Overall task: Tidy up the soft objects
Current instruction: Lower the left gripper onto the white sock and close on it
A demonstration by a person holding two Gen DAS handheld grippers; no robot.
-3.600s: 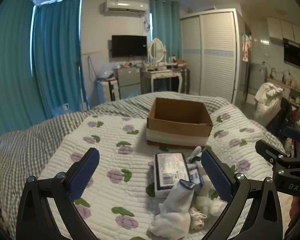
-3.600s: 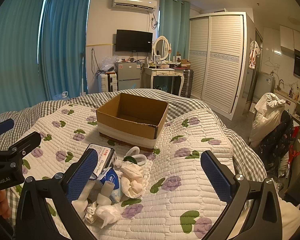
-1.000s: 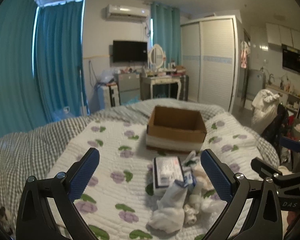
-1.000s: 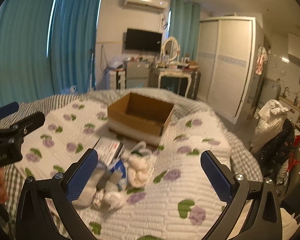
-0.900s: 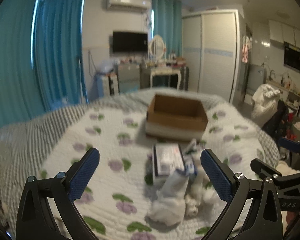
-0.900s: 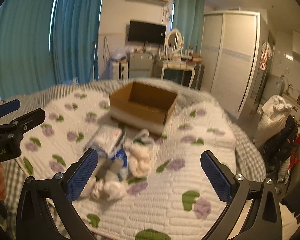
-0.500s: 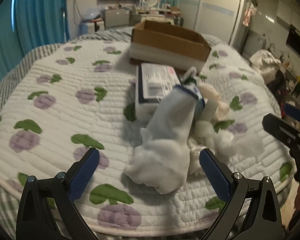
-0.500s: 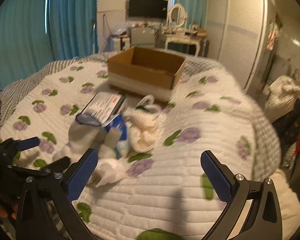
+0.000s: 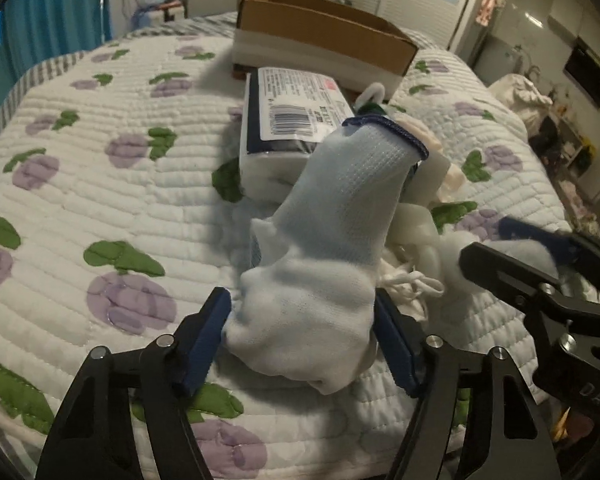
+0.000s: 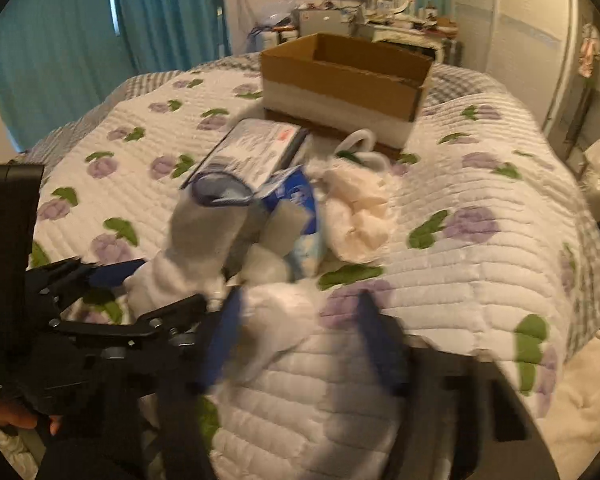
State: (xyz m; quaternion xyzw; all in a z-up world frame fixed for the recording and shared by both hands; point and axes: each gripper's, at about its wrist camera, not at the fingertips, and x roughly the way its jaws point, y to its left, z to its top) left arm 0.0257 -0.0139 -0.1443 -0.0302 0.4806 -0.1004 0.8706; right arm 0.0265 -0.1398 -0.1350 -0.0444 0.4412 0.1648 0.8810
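A pile of soft things lies on the quilt near the bed's front edge. A white sock with a blue cuff (image 9: 332, 240) lies across it, and my left gripper (image 9: 304, 334) has its blue pads against both sides of the sock's toe. The sock also shows in the right wrist view (image 10: 198, 236). My right gripper (image 10: 296, 340) straddles a white cloth wad (image 10: 278, 320), jaws partly closed and blurred. A wrapped tissue pack (image 9: 292, 120), a blue-and-white packet (image 10: 300, 216) and a cream cloth (image 10: 356, 216) lie beyond. An open cardboard box (image 9: 320, 40) stands behind.
The bed's white quilt with purple flowers (image 9: 100, 184) drops off at the front edge. My right gripper's frame (image 9: 540, 280) sits close to the right of the sock. Blue curtains (image 10: 60, 40), a dresser and wardrobes stand behind the bed.
Both grippers have dropped to the pile and narrowed from wide open. The left now pinches the sock's toe; the right has closed in around the white wad.
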